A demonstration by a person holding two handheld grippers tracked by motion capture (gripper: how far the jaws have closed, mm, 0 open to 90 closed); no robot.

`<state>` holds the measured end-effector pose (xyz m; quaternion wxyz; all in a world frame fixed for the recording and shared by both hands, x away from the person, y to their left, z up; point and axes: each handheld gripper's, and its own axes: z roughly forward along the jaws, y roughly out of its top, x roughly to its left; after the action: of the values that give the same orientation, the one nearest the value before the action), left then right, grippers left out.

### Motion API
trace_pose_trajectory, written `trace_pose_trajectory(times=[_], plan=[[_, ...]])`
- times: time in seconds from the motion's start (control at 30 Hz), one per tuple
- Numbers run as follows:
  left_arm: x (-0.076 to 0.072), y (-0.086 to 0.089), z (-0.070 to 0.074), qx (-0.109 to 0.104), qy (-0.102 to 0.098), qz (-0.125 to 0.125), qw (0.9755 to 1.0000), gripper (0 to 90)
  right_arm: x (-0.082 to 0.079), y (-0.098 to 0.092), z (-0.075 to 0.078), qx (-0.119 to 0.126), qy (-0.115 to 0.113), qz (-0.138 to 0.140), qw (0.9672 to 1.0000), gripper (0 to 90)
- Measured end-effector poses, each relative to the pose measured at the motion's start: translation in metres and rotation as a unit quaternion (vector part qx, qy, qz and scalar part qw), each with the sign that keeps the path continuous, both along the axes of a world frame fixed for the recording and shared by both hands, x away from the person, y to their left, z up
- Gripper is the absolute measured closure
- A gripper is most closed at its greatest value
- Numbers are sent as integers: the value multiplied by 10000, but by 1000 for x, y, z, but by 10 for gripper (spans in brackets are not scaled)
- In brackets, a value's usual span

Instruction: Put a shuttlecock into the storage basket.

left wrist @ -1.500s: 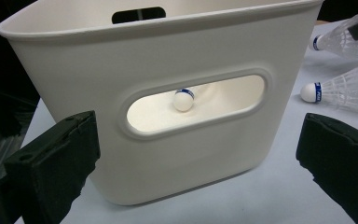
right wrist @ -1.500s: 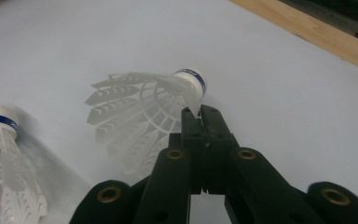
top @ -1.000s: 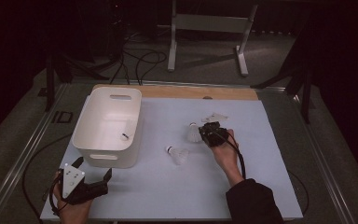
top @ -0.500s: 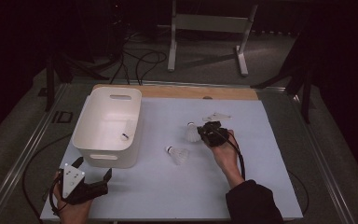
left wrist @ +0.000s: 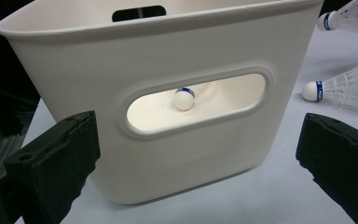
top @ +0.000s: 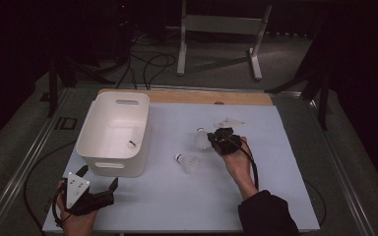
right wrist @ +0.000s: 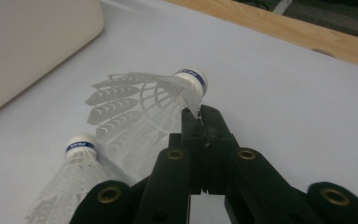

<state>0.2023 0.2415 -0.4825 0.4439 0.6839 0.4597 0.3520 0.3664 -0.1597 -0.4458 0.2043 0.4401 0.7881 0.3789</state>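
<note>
My right gripper (top: 215, 141) (right wrist: 200, 116) is shut on the skirt edge of a white shuttlecock (top: 202, 139) (right wrist: 144, 100) with a blue-banded cork, low over the pale blue mat. A second shuttlecock (top: 188, 162) (right wrist: 81, 154) lies on the mat just in front of it. A third shuttlecock (top: 132, 142) (left wrist: 184, 98) rests inside the white bin (top: 86, 140) (left wrist: 168, 46); its cork shows through the handle slot. My left gripper (top: 97, 176) (left wrist: 196, 158) stands open at the mat's near left, facing the bin's near wall with nothing between its jaws.
A wooden strip (top: 187, 97) borders the mat's far edge, and metal rails run along both sides of the table. A stand (top: 216, 29) and cables (top: 147, 64) sit on the floor beyond. The loose shuttlecock (left wrist: 345, 88) lies to the right of the bin.
The right gripper, with its shuttlecock, has edged slightly to the left. The left gripper and the bin have kept still.
</note>
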Motion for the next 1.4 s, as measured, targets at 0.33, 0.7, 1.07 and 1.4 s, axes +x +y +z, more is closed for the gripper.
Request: trace_pose_trajectory(times=[0.33,0.7,1.07,1.4], plan=[[0,0,0,-12,-1,8,10000,1,-3,8,10,76,-101,136,9998,899],[0,0,0,-20,-7,6,10000,1,-6,16,20,114,-171,255,9995,899],[0,0,0,-18,-3,6,10000,1,-8,23,27,262,-150,329,9990,900],[0,0,0,-22,-6,6,10000,1,-11,28,35,286,-242,440,9983,899]])
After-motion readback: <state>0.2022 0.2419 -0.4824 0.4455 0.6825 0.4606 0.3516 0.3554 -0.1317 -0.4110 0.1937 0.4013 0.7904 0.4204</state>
